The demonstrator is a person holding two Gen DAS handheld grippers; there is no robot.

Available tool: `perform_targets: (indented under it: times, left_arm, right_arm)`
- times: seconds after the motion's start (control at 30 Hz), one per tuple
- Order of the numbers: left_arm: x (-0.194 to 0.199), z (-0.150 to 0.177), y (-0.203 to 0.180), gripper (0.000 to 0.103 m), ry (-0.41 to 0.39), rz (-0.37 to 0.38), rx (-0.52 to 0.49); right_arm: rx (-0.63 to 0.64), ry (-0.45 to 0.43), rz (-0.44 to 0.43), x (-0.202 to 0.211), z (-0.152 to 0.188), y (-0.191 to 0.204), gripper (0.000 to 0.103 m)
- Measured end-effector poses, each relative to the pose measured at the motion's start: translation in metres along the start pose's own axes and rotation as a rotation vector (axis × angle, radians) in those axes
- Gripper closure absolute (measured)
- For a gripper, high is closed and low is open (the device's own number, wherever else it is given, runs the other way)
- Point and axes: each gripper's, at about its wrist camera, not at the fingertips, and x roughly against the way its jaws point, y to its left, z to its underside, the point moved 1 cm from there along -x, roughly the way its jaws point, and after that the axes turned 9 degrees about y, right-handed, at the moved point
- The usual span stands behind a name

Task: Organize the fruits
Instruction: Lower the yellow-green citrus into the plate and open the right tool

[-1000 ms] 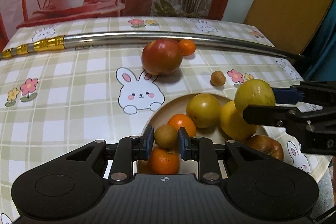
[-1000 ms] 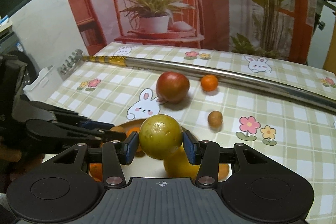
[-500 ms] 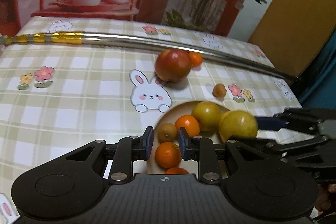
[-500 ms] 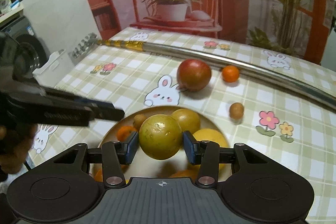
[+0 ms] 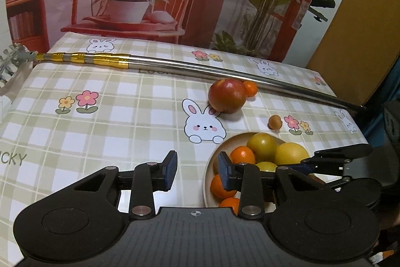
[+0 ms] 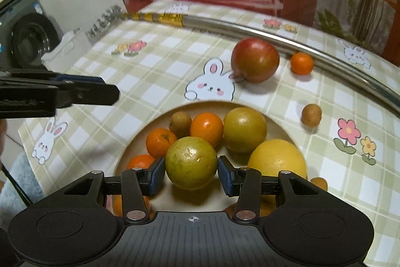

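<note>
A tan plate (image 6: 140, 149) near the table's front edge holds several oranges, a small brown fruit (image 6: 180, 123), a yellow-green fruit (image 6: 244, 129) and a large yellow one (image 6: 277, 162). My right gripper (image 6: 191, 175) is shut on a greenish-yellow fruit (image 6: 191, 163), low over the plate's middle. In the left wrist view my left gripper (image 5: 197, 172) stands open with nothing between its fingers, just left of the plate (image 5: 207, 167). On the cloth beyond lie a big red fruit (image 5: 227, 96), a small orange (image 5: 250, 88) and a small brown fruit (image 5: 275, 122).
A long metal rod (image 5: 200, 69) with gold bands lies across the back of the checked tablecloth. The right gripper's fingers (image 5: 325, 159) reach over the plate from the right. A backdrop with a chair and a plant stands behind the table.
My left gripper let the small brown fruit go into the plate, opened wide and drew back to the left. My right gripper came down over the plate with its greenish-yellow fruit.
</note>
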Motion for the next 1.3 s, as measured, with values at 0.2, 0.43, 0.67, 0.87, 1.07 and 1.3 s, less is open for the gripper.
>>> perform_targets:
  times: [0.2, 0.43, 0.67, 0.87, 1.07, 1.3]
  left_arm:
    - [-0.003, 0.005, -0.001, 0.066, 0.01, 0.017, 0.014]
    - [-0.003, 0.008, -0.002, 0.066, 0.007, 0.023, 0.009]
    - [-0.005, 0.01, -0.002, 0.066, 0.015, 0.019, 0.013]
    - [-0.005, 0.009, -0.003, 0.066, 0.013, 0.015, 0.013]
    - [-0.002, 0.003, -0.008, 0.066, 0.005, 0.017, -0.006]
    - [0.007, -0.026, -0.012, 0.066, -0.023, 0.021, -0.011]
  right_arm:
    - [-0.039, 0.017, -0.015, -0.008, 0.001, -0.001, 0.06]
    - [-0.033, 0.013, -0.011, -0.01, -0.004, 0.001, 0.06]
    - [-0.041, 0.005, -0.027, -0.01, -0.005, 0.0, 0.058]
    - [-0.031, -0.058, -0.022, 0.007, -0.005, -0.002, 0.057]
    - [-0.07, -0.175, 0.0, 0.044, -0.01, -0.025, 0.058]
    - [-0.182, -0.318, 0.058, 0.096, -0.01, -0.081, 0.057]
